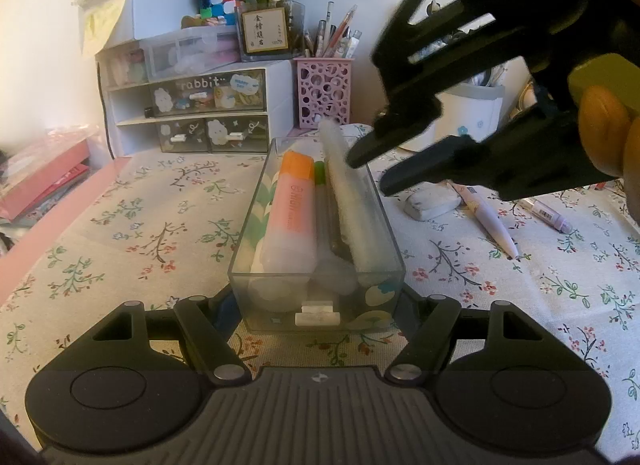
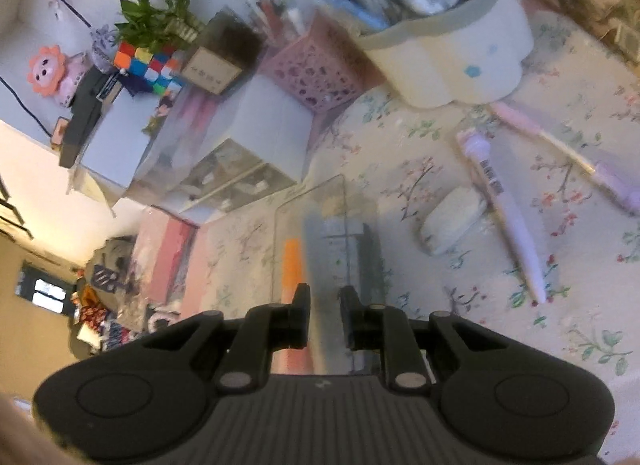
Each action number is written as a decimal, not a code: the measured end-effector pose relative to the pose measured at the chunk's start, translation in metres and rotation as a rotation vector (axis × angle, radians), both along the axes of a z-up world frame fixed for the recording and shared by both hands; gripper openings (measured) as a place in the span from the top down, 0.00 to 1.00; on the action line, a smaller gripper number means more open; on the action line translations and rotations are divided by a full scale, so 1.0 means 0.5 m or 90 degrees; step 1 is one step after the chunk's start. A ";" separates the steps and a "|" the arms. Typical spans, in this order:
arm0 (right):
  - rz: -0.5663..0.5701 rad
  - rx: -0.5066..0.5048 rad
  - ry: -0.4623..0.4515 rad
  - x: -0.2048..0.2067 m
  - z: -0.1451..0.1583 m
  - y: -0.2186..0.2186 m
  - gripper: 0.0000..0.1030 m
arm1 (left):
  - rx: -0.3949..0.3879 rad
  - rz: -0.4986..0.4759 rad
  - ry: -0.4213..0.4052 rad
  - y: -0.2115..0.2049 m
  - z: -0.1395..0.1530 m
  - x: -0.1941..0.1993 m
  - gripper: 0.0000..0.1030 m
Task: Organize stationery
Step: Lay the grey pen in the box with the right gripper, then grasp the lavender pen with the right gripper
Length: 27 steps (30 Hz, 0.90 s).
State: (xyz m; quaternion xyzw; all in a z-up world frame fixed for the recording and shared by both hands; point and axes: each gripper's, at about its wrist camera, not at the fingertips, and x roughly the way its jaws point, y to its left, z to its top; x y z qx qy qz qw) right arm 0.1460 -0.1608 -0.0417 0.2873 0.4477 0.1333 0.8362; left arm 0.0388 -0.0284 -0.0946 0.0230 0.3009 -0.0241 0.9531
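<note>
A clear plastic box (image 1: 248,225) stands lengthwise on the flowered cloth. My left gripper (image 1: 316,305) is shut on its near end, one finger on each side wall. Inside lie an orange-capped highlighter (image 1: 292,201), a green-capped one (image 1: 320,173) and a frosted white tube (image 1: 348,193) that leans on the far rim. My right gripper (image 1: 368,173) hovers over the box's far right corner, its jaws a little apart with nothing between them. In the blurred right wrist view, that gripper (image 2: 325,293) looks down on the box (image 2: 320,193) and the orange cap (image 2: 292,261).
Right of the box lie a white eraser (image 1: 432,203), a white-lilac pen (image 1: 488,221) and a pink-lilac pen (image 1: 548,215). Behind stand a pink perforated pen holder (image 1: 324,89), a white cup (image 1: 472,117) and a drawer organiser (image 1: 200,113). A hand (image 1: 604,133) grips the right tool.
</note>
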 end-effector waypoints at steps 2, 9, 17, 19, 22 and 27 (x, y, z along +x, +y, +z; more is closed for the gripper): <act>0.004 -0.006 -0.009 -0.006 0.002 -0.004 0.86 | 0.000 0.000 0.000 0.000 0.000 0.000 0.30; 0.018 -0.040 -0.044 -0.014 0.014 -0.003 0.86 | -0.001 -0.001 0.000 0.000 0.000 0.001 0.30; 0.018 -0.070 -0.070 -0.023 0.013 -0.030 0.86 | 0.000 0.000 0.000 -0.001 0.000 0.001 0.30; 0.016 -0.078 -0.080 -0.025 0.015 -0.041 0.86 | -0.001 0.000 0.000 -0.001 0.000 0.002 0.30; 0.009 -0.109 -0.090 -0.026 0.014 -0.060 0.84 | -0.002 0.004 0.001 -0.003 0.000 0.002 0.30; 0.000 -0.160 -0.096 -0.022 0.001 -0.085 0.82 | -0.003 0.007 0.002 -0.002 0.001 0.001 0.30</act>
